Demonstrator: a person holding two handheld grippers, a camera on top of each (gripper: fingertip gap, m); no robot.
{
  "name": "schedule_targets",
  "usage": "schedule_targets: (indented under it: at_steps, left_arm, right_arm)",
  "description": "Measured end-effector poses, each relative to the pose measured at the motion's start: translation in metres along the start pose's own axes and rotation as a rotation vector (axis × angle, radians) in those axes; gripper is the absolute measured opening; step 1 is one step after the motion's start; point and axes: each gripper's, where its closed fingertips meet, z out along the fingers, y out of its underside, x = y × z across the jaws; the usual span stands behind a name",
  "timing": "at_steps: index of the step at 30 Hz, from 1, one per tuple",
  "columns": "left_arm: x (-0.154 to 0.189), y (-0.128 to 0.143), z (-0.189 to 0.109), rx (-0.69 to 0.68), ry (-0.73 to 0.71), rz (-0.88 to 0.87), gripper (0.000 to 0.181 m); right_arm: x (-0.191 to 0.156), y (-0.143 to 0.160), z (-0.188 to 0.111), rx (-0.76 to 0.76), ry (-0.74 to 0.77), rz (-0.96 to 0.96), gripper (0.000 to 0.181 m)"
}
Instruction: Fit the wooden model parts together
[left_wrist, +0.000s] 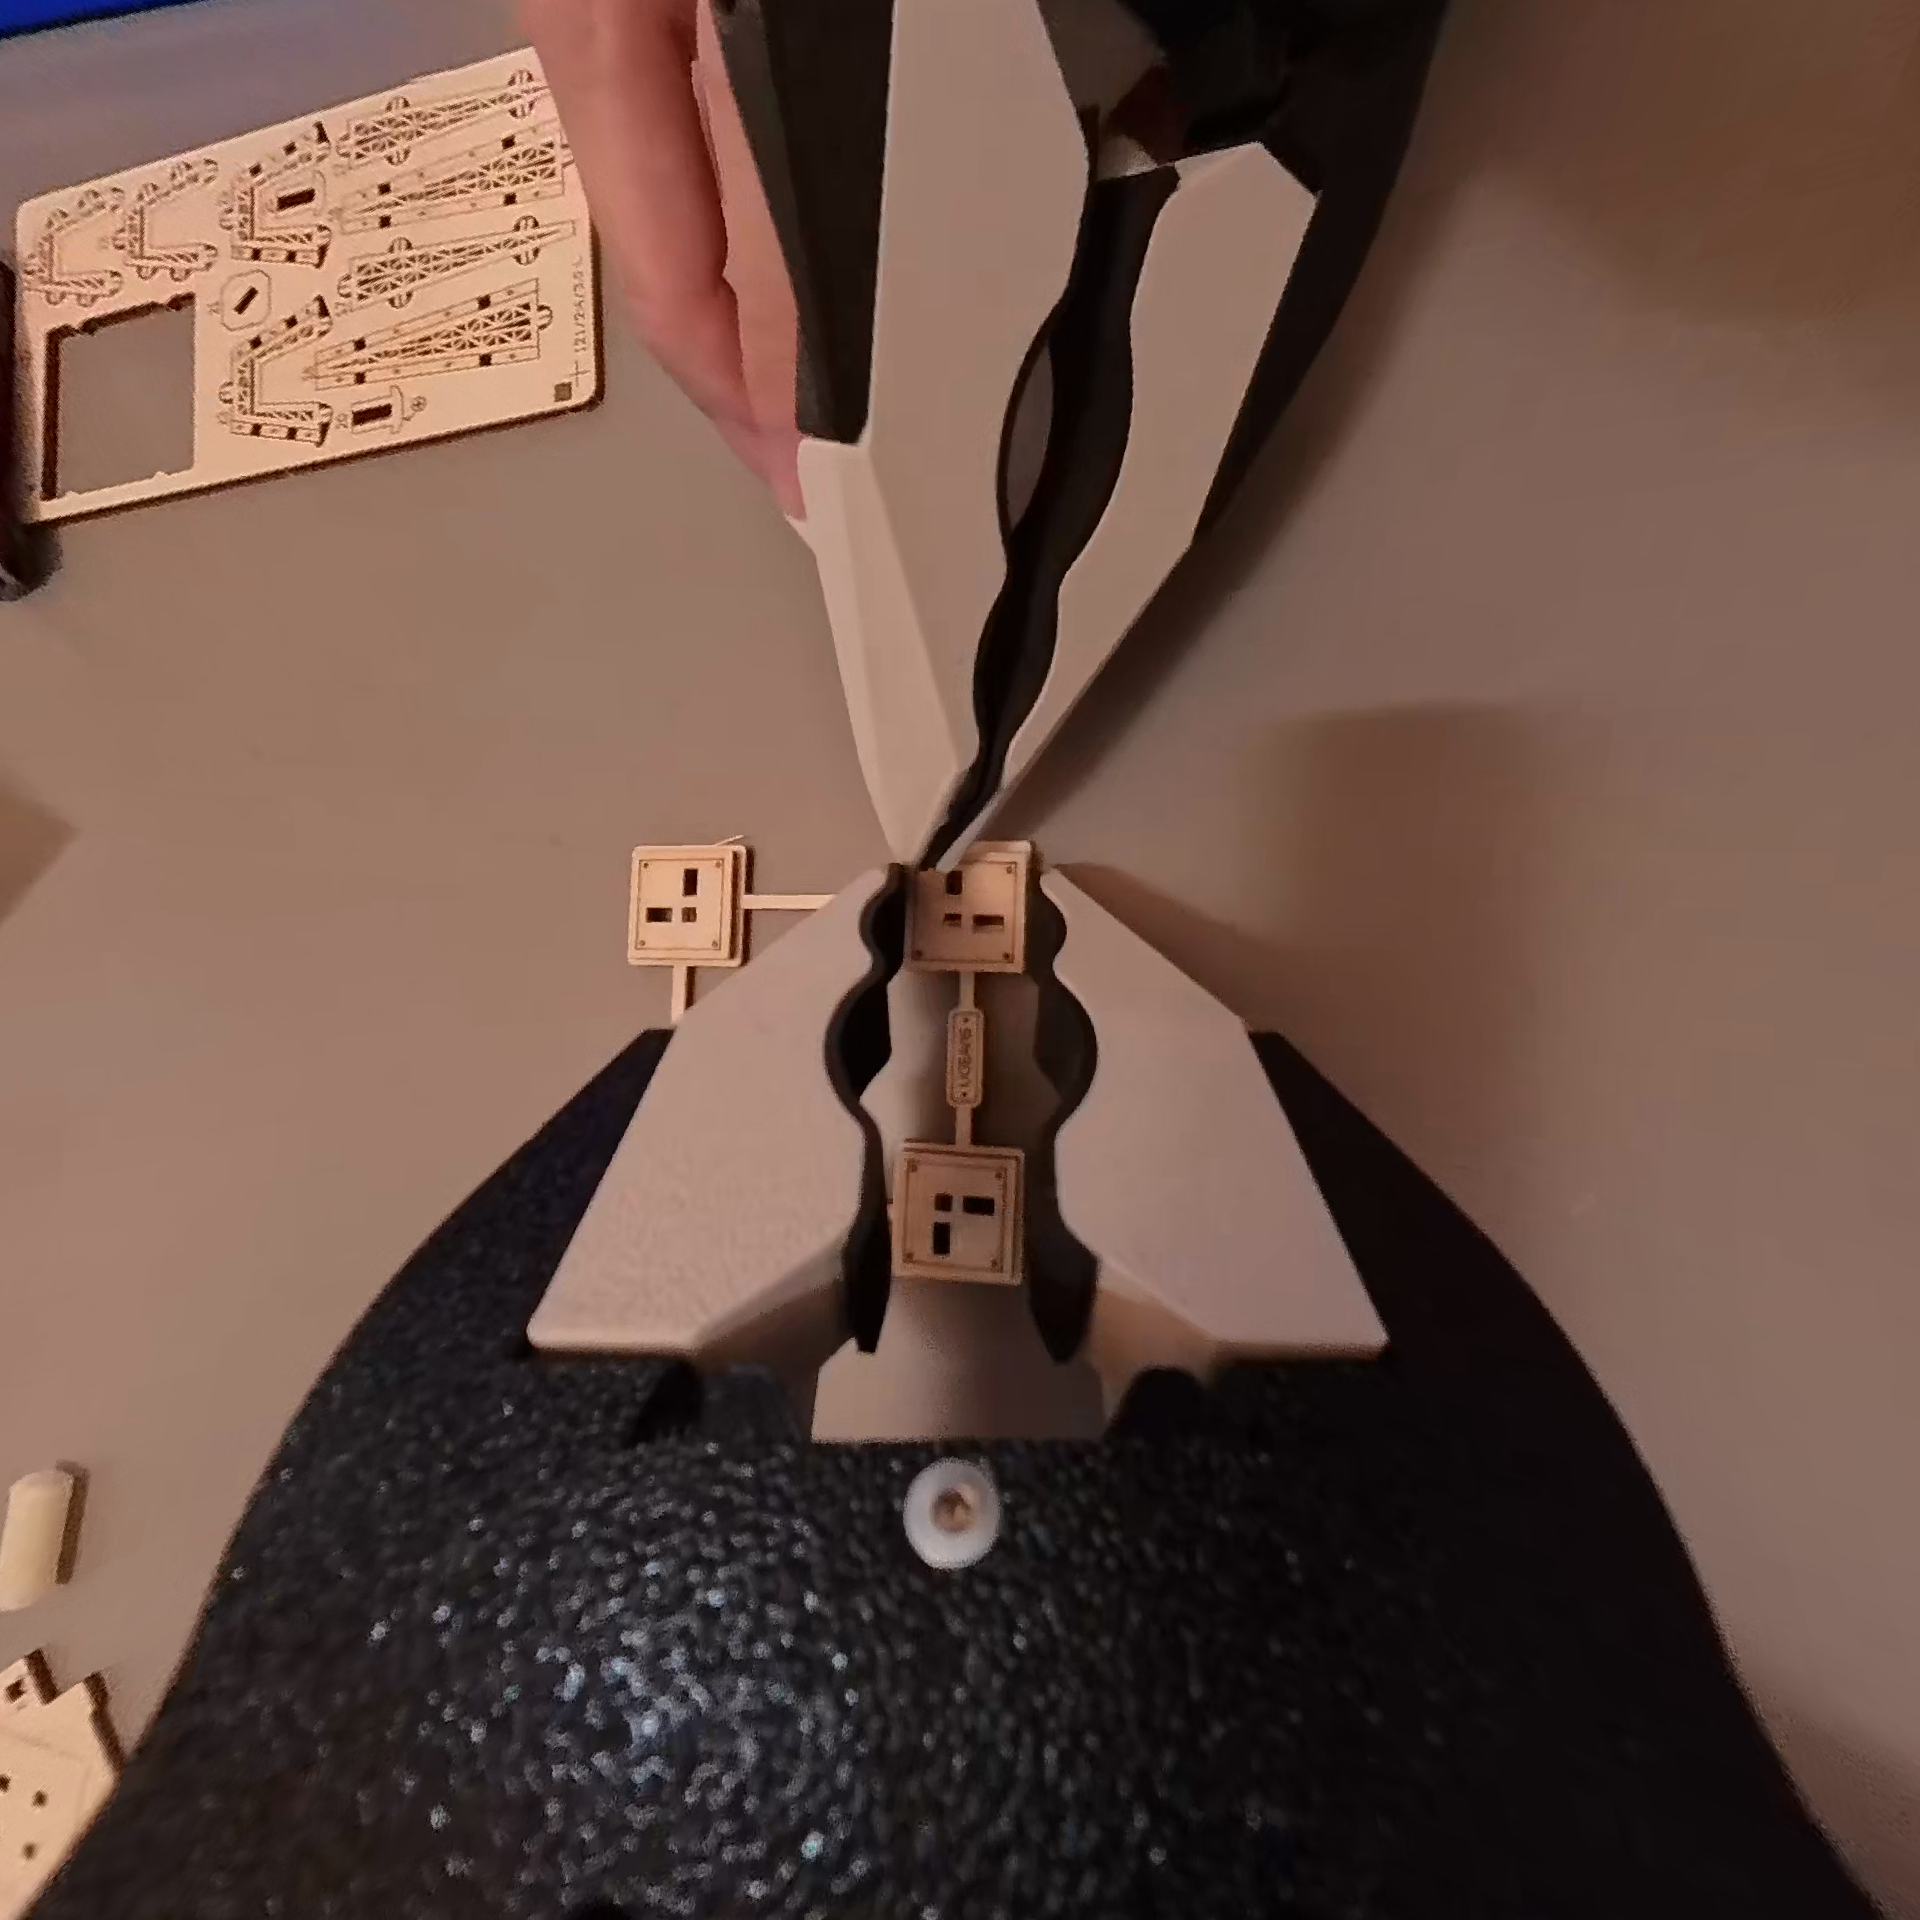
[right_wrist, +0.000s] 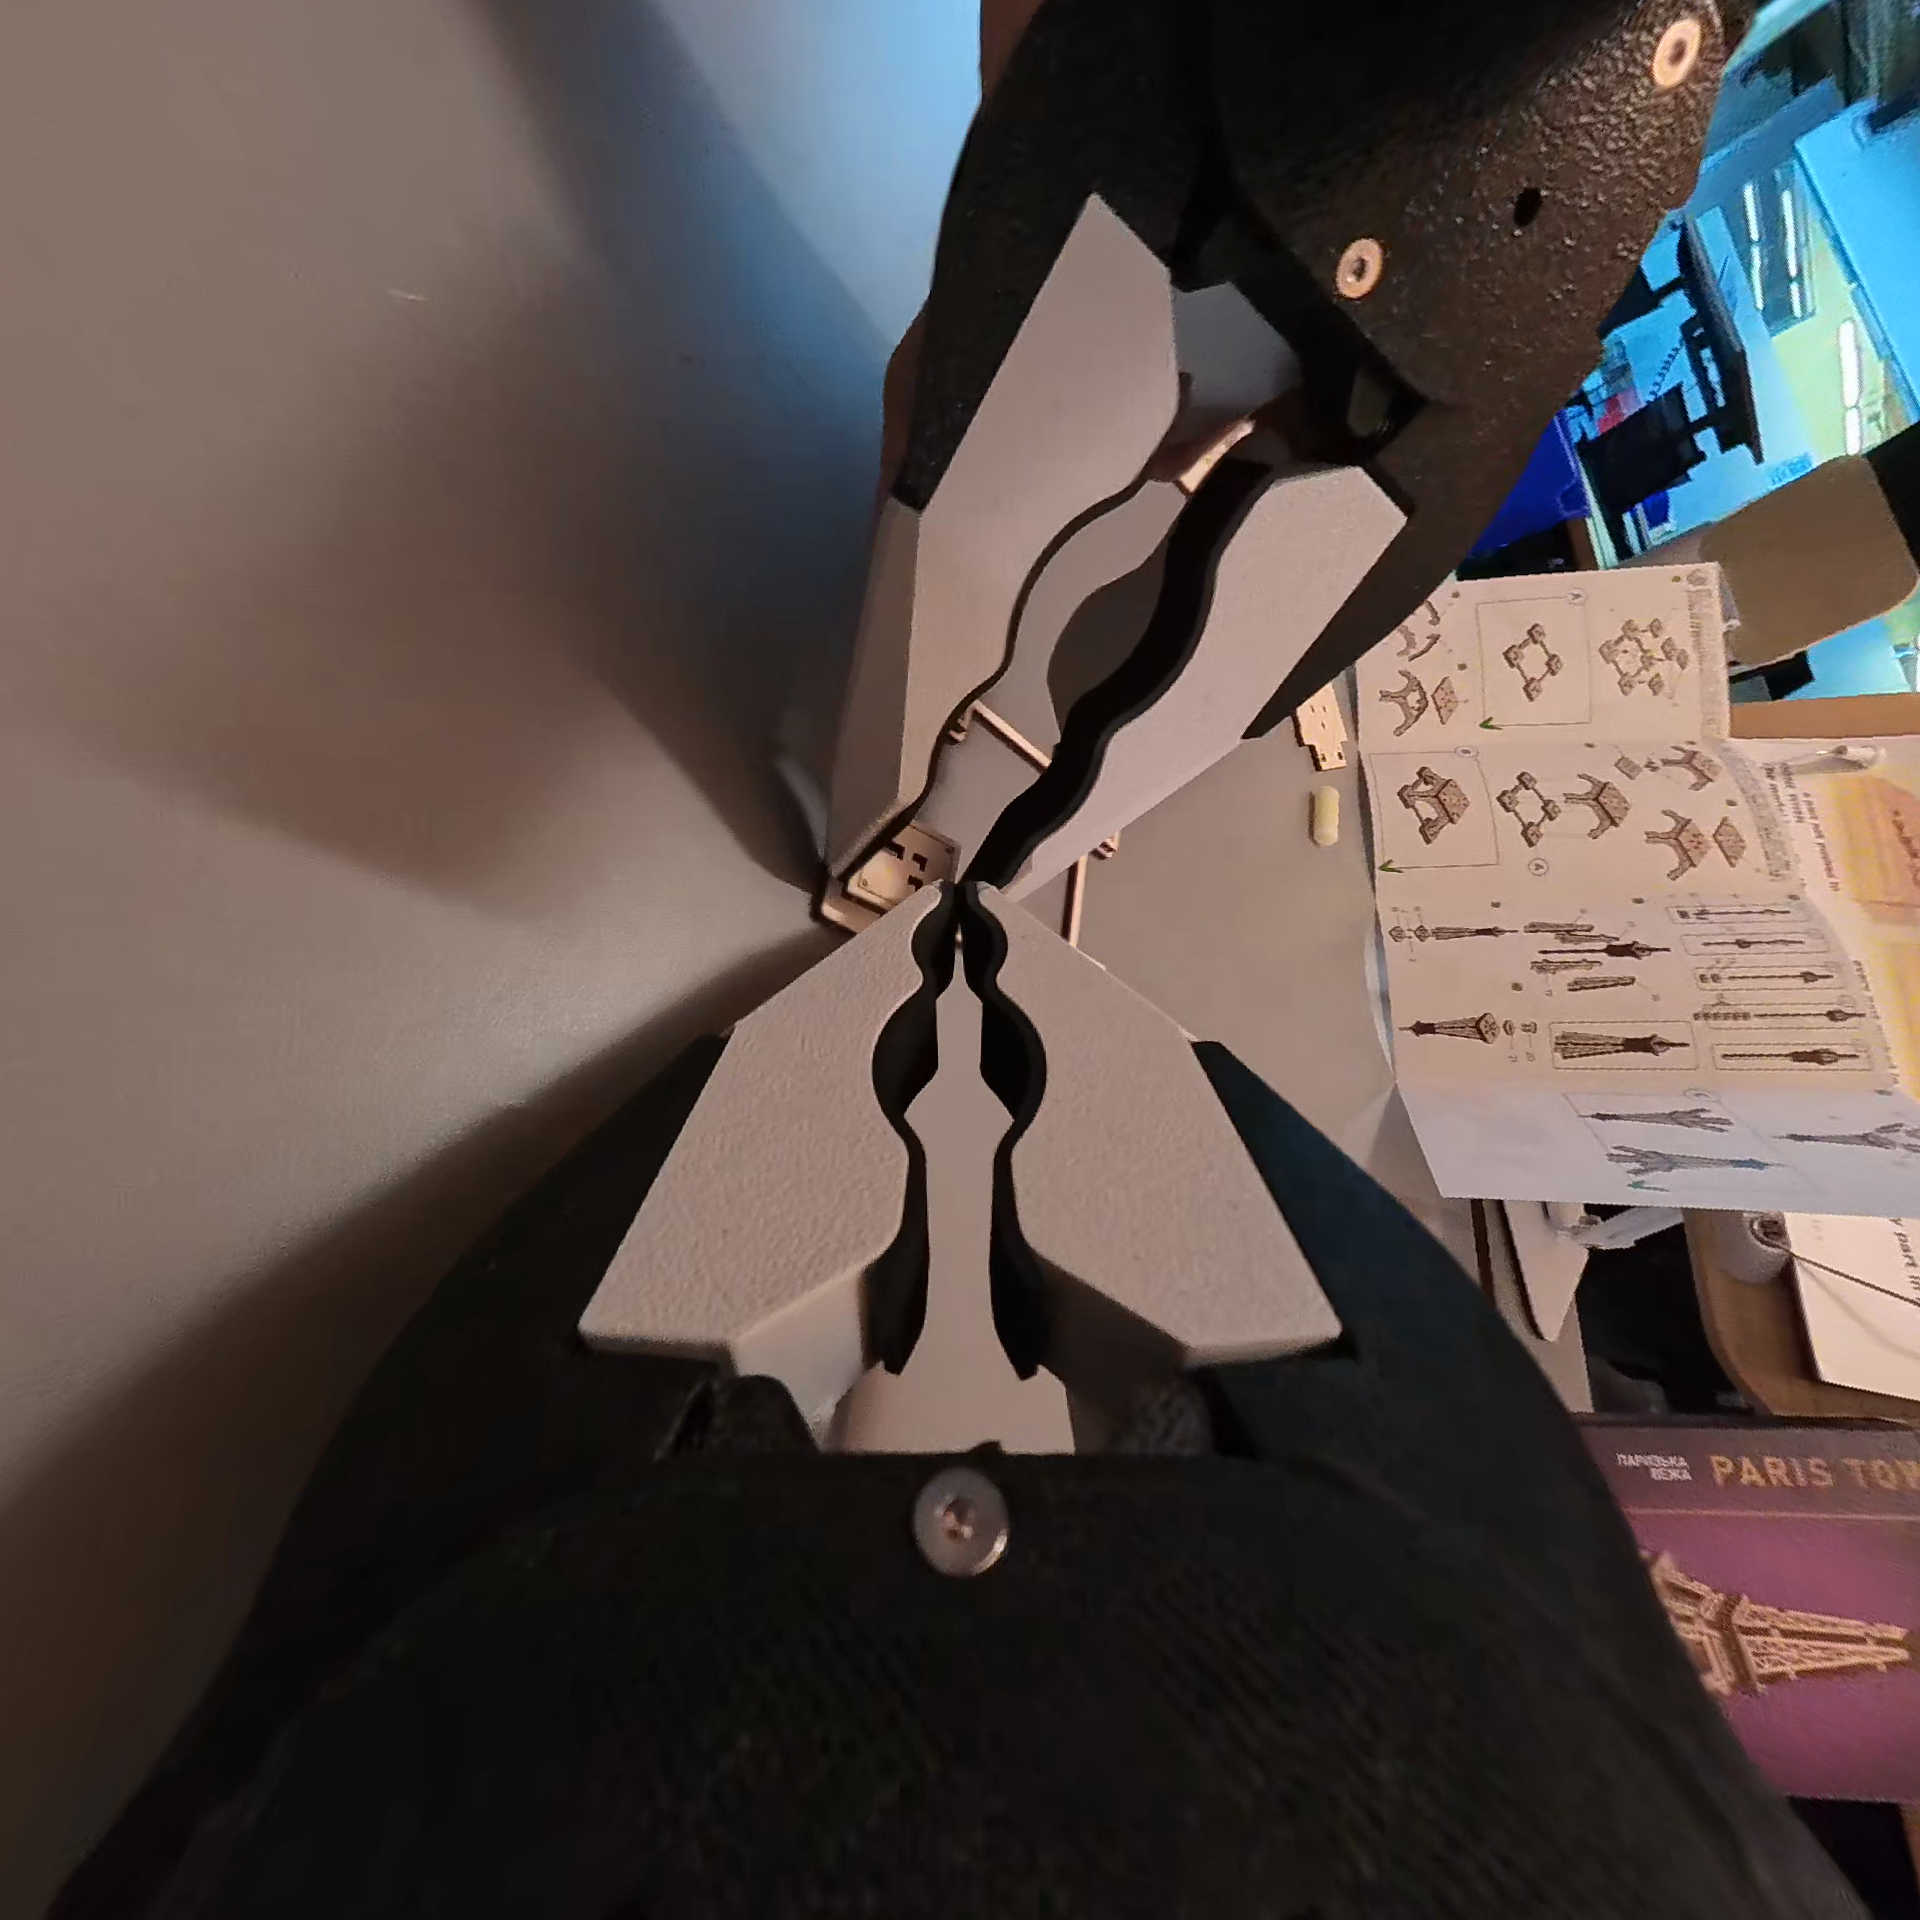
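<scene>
Step in hand: both tools on one wooden frame (left_wrist: 966, 1070) w/ square slotted pads, lying on tabletop (left_wrist: 312, 727). Left tool (left_wrist: 961, 904) spread, straddling frame, not clamped. Right tool (right_wrist: 958, 902) pinched nearly closed at far pad; grip uncertain. Next: steady frame, seat mating part.

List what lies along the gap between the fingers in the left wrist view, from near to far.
Near square plate → thin link strip → far square plate → right gripper, its tips at that plate's far edge.
</scene>
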Motion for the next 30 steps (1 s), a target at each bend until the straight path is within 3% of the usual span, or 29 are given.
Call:
schedule_targets:
  at_steps: [8, 18, 22, 30]
  left_arm:
    - [0.001, -0.003, 0.003, 0.030, 0.012, -0.035, 0.020]
    - [-0.004, -0.002, 0.000, 0.035, -0.019, -0.036, 0.026]
    - [-0.012, -0.003, -0.013, 0.073, -0.061, -0.044, 0.000]
    - [-0.006, 0.003, -0.008, 0.082, -0.011, -0.041, 0.000]
  right_arm:
    - [-0.003, -0.009, -0.001, 0.007, -0.012, -0.044, 0.000]
    - [-0.009, 0.003, 0.005, -0.088, -0.035, -0.090, 0.000]
    - [-0.010, 0.002, 0.006, -0.090, -0.037, -0.087, 0.000]
    - [-0.009, 0.002, 0.006, -0.093, -0.041, -0.086, 0.000]
